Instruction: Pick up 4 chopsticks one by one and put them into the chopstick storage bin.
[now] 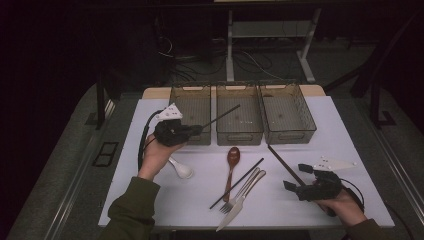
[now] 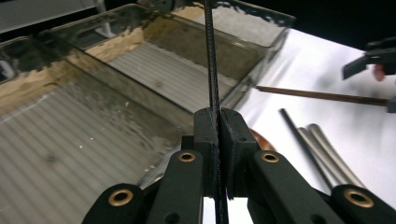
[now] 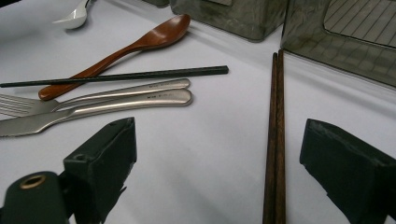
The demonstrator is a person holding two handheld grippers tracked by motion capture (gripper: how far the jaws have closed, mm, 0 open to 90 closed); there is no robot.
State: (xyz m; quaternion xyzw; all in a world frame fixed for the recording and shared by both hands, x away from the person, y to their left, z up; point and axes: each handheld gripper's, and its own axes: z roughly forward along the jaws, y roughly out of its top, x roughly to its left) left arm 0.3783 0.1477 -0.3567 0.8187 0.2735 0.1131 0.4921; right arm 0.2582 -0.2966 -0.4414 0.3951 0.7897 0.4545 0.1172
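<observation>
The left tool (image 1: 196,130), left of centre in the high view, is clenched on a black chopstick (image 1: 220,115); the left gripper view shows the thin stick pinched between the two pads. The stick slants up and right, its far end hanging over the middle bin (image 1: 239,116) of three clear bins at the top of the desk (image 1: 345,145). The step in hand looks like sorting cutlery into the bins, with this chopstick in carriage. Next, I judge, the stick must be brought lengthwise over the chosen bin, lowered inside its walls and let go.

The right tool (image 1: 295,177), lower right, stands released, its jaws wide apart and straddling a pair of brown wooden chopsticks (image 3: 275,135) lying on the desk. A second black chopstick (image 1: 236,183), wooden spoon (image 1: 232,159), fork and knife lie at centre, apart from the white spoon (image 1: 181,169) at left.
</observation>
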